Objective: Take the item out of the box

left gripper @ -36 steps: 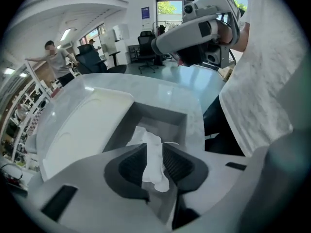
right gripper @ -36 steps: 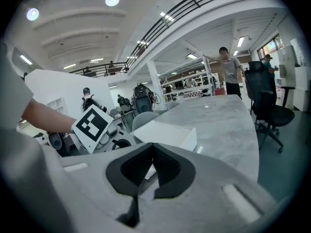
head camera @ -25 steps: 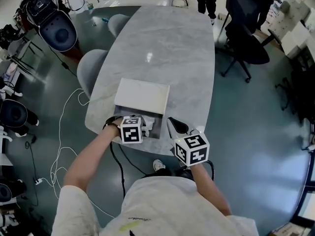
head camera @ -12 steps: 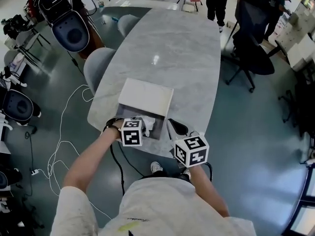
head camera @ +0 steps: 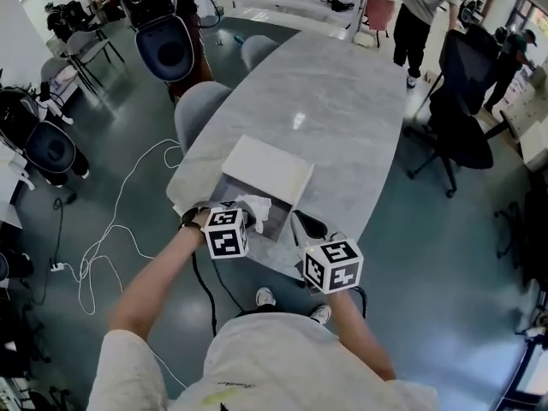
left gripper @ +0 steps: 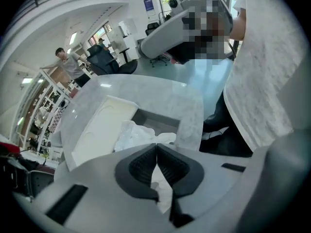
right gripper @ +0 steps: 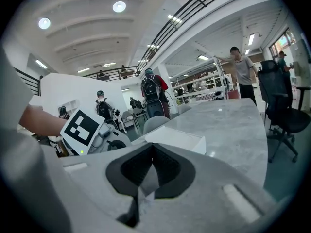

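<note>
A white box [head camera: 264, 170] lies near the front edge of the grey marble table [head camera: 342, 110], its lid [left gripper: 99, 130] slid back from the grey tray [left gripper: 158, 121]. A crumpled white wrapped item [head camera: 255, 205] sticks up out of the tray. My left gripper [head camera: 244, 217] is shut on that item [left gripper: 133, 132], which runs down between its pads. My right gripper [head camera: 298, 218] hovers just right of the box's front corner, its jaws closed with nothing clearly held. In the right gripper view the box [right gripper: 177, 139] is ahead of the right gripper [right gripper: 153, 152], apart from it.
Two grey chairs [head camera: 201, 110] stand along the table's left side and a black office chair [head camera: 462, 135] at its right. A white cable [head camera: 111, 229] trails on the floor at left. People [head camera: 424, 7] stand past the table's far end.
The left gripper has raised the white item a little higher out of the tray. The head view has tilted up, showing more of the room. The right gripper has barely moved.
</note>
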